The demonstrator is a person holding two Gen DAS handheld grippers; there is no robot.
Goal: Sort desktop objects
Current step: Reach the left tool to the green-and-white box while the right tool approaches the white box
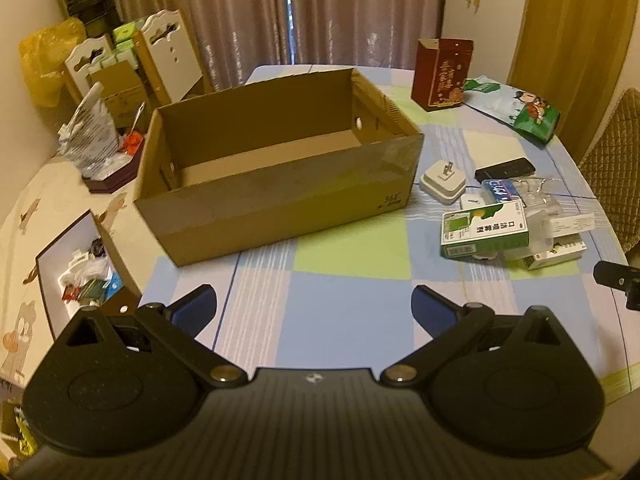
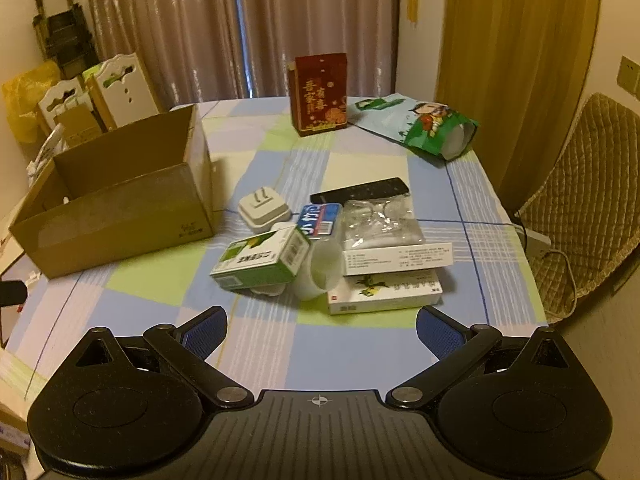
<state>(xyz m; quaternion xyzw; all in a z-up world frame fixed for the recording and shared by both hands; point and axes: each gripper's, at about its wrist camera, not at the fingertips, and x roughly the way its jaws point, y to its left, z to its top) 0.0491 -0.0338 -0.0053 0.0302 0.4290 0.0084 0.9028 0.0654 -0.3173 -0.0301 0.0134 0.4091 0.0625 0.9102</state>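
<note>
An open, empty cardboard box [image 1: 276,188] [image 2: 120,208] stands on the checked tablecloth. To its right lies a pile: a green-and-white medicine box [image 2: 260,260] [image 1: 484,230], a white plug adapter [image 2: 264,210] [image 1: 442,180], a black remote [image 2: 360,192] [image 1: 505,168], a blue-labelled pack [image 2: 320,220], a clear plastic bag [image 2: 380,220], a white cup [image 2: 320,268] and flat white boxes [image 2: 384,292]. My left gripper [image 1: 314,306] is open and empty in front of the box. My right gripper [image 2: 322,330] is open and empty just short of the pile.
A red gift box [image 2: 320,94] [image 1: 442,74] and a green snack bag [image 2: 432,124] [image 1: 524,110] sit at the table's far side. A quilted chair [image 2: 580,208] stands right. Clutter, an open box of small items [image 1: 84,276] and white chair backs [image 1: 168,56] lie left.
</note>
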